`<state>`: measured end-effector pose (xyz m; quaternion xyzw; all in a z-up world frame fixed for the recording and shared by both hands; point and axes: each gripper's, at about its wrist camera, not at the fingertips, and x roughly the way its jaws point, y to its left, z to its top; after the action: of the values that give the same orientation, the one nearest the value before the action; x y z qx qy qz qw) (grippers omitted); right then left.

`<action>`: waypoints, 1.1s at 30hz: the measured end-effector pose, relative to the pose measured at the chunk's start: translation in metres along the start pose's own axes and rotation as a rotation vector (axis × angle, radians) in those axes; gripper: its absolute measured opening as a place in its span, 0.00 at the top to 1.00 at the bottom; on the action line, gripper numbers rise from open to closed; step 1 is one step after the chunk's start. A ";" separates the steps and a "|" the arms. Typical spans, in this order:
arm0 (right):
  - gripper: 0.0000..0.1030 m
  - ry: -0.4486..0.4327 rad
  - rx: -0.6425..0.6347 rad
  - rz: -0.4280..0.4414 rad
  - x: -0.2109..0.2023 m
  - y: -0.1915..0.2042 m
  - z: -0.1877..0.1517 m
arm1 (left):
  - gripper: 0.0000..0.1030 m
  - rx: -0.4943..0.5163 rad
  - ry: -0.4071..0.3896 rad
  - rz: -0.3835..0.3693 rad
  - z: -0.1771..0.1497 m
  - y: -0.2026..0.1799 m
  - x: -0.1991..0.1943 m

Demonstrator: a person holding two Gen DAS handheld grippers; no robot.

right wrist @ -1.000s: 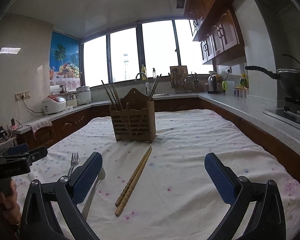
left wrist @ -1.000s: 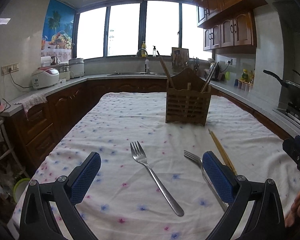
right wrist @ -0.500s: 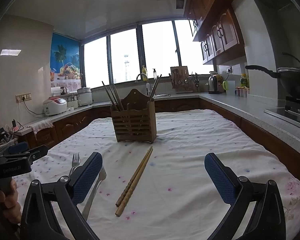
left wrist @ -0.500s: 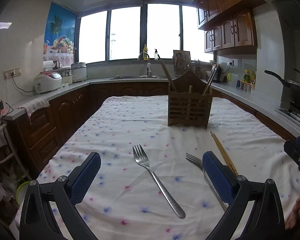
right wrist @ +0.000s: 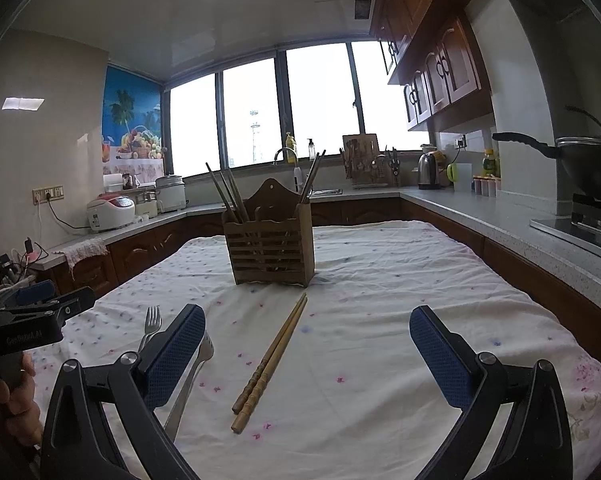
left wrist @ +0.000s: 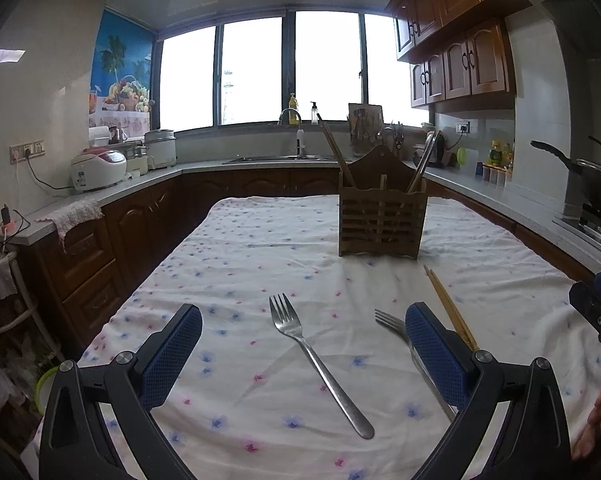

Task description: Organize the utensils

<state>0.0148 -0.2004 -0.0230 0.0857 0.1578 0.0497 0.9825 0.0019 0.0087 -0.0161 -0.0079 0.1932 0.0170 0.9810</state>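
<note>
A steel fork [left wrist: 314,360] lies on the flowered tablecloth between the fingers of my open left gripper [left wrist: 300,344]. A second fork [left wrist: 390,324] lies to its right, partly behind the right finger; it shows in the right wrist view [right wrist: 188,380] too. A pair of wooden chopsticks [right wrist: 272,360] lies between the fingers of my open right gripper [right wrist: 306,344], also seen in the left wrist view [left wrist: 448,308]. A wooden slatted utensil holder [left wrist: 382,216] stands farther back with chopsticks and utensils in it; the right wrist view [right wrist: 270,240] shows it too. Both grippers are empty.
The table [right wrist: 400,280] has a white flowered cloth. Kitchen counters run around it, with rice cookers [left wrist: 98,168] at left, a sink [left wrist: 276,158] at the back and a wok on a stove [right wrist: 588,164] at right. My left gripper's body [right wrist: 32,312] shows at the right wrist view's left edge.
Both grippers have drifted slightly; the view of the table and holder has shifted a little. Nothing was grasped or moved on the table.
</note>
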 end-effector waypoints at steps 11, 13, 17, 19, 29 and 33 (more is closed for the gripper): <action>0.00 0.001 -0.002 -0.001 0.000 -0.001 0.001 | 0.01 0.008 -0.004 0.001 0.000 0.000 -0.001; 0.00 -0.001 -0.004 0.000 0.000 -0.001 0.002 | 0.01 0.006 -0.005 0.002 0.000 0.000 -0.001; 0.00 -0.003 -0.004 -0.001 -0.001 -0.001 0.002 | 0.01 0.008 -0.009 0.003 0.000 0.000 -0.002; 0.00 -0.007 -0.003 0.001 -0.001 -0.001 0.003 | 0.01 0.010 -0.012 0.004 0.000 0.000 -0.002; 0.00 -0.010 -0.003 0.002 -0.002 -0.001 0.004 | 0.01 0.013 -0.016 0.010 0.000 0.000 -0.004; 0.00 -0.011 0.000 0.002 -0.002 -0.002 0.005 | 0.01 0.014 -0.017 0.008 0.001 0.000 -0.004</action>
<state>0.0143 -0.2028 -0.0184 0.0860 0.1523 0.0504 0.9833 -0.0018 0.0084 -0.0138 -0.0001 0.1849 0.0198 0.9826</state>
